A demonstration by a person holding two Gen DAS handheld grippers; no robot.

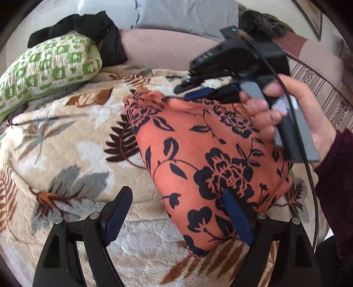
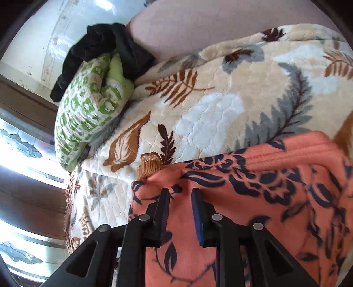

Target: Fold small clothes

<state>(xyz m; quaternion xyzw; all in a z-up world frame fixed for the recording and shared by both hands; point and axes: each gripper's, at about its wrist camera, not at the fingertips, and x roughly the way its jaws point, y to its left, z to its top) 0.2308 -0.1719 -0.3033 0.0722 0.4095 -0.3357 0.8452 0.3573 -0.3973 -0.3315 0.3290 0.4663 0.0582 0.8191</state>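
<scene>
An orange garment with a dark floral print (image 1: 198,154) lies folded on the leaf-patterned blanket (image 1: 66,143). My left gripper (image 1: 178,212) is open wide above its near edge, with the right finger over the cloth and the left finger over the blanket. My right gripper (image 1: 198,92), held in a hand, sits at the garment's far edge. In the right wrist view its fingers (image 2: 179,196) stand a little apart, open, just over the garment (image 2: 264,198), with no cloth between them. A small brown ribbed piece (image 2: 150,165) pokes out at the garment's corner.
A green-and-white patterned pillow (image 1: 48,66) lies at the back left with a black garment (image 1: 88,28) heaped on it. A pink sheet (image 1: 158,48) and a grey pillow (image 1: 187,15) lie behind. A window (image 2: 22,154) is to the left.
</scene>
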